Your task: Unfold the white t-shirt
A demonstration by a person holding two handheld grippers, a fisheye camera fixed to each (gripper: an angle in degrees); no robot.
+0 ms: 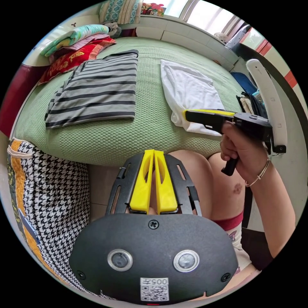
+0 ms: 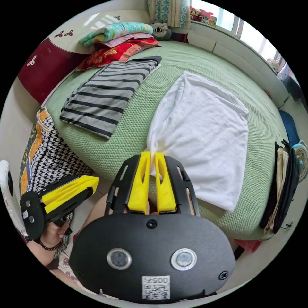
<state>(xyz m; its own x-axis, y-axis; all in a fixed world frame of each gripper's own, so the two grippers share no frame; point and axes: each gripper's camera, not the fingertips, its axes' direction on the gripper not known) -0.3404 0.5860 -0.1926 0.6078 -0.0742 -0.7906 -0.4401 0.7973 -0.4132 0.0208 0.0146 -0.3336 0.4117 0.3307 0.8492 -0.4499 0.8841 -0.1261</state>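
Right gripper (image 2: 152,155) pinches the white t-shirt's (image 2: 205,134) near corner; left gripper (image 1: 154,154) closed, empty.

The right gripper (image 2: 152,155) covers the near corner of the white t-shirt (image 2: 202,134), so its grip there cannot be told.

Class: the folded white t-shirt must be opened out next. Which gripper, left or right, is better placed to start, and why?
Right. The right gripper already sits at the near corner of the white t-shirt, apparently pinching it. The left gripper is shut on nothing, held back off the bed edge.
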